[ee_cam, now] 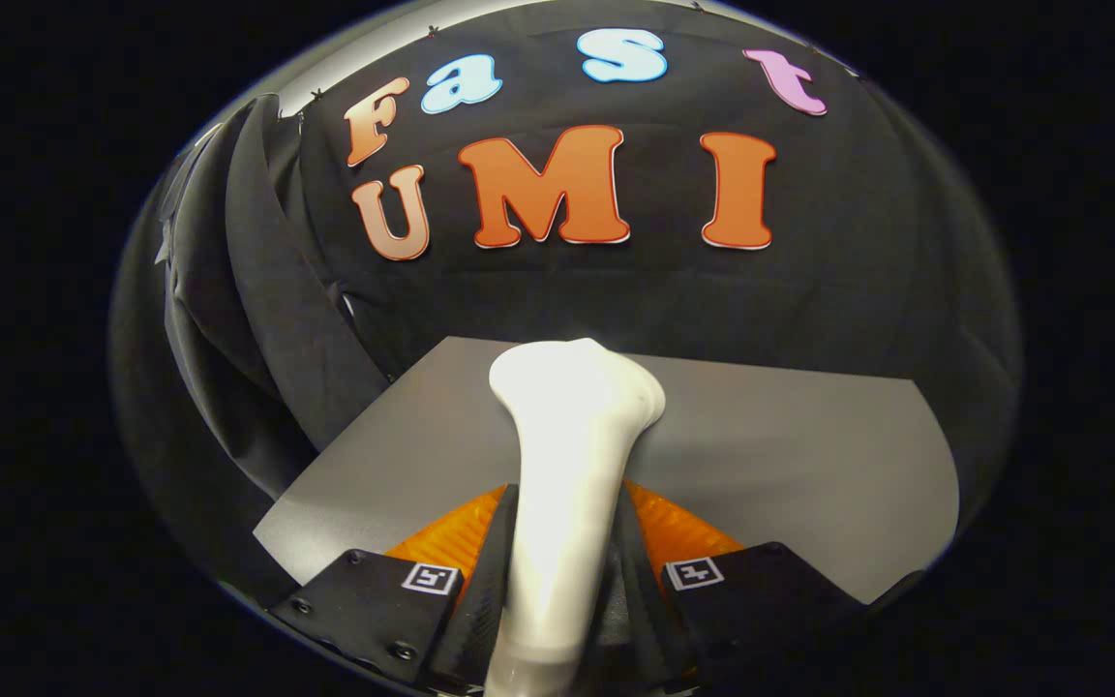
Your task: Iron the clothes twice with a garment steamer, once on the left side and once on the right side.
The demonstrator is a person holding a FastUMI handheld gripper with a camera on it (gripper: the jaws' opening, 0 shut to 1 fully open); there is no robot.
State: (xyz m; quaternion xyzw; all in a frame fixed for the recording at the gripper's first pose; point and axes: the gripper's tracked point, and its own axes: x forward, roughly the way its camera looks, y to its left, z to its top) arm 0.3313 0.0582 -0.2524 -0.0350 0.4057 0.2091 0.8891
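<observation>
A white garment steamer [572,426] stands upright between my fingers, its handle clamped from both sides and its wider head rising above the fingertips. My gripper [562,552] is shut on that handle. The steamer's head is over a grey tabletop [790,455]. To the left, beyond the table's edge, a dark garment [267,290] hangs in long folds against the booth wall. The steamer is apart from the garment, well to its right. The steamer's face is turned away from me and hidden.
The grey table stretches ahead and to the right of the fingers, ending at the black cloth wall [809,290] behind it. The table's left corner lies close to the hanging garment's lower folds.
</observation>
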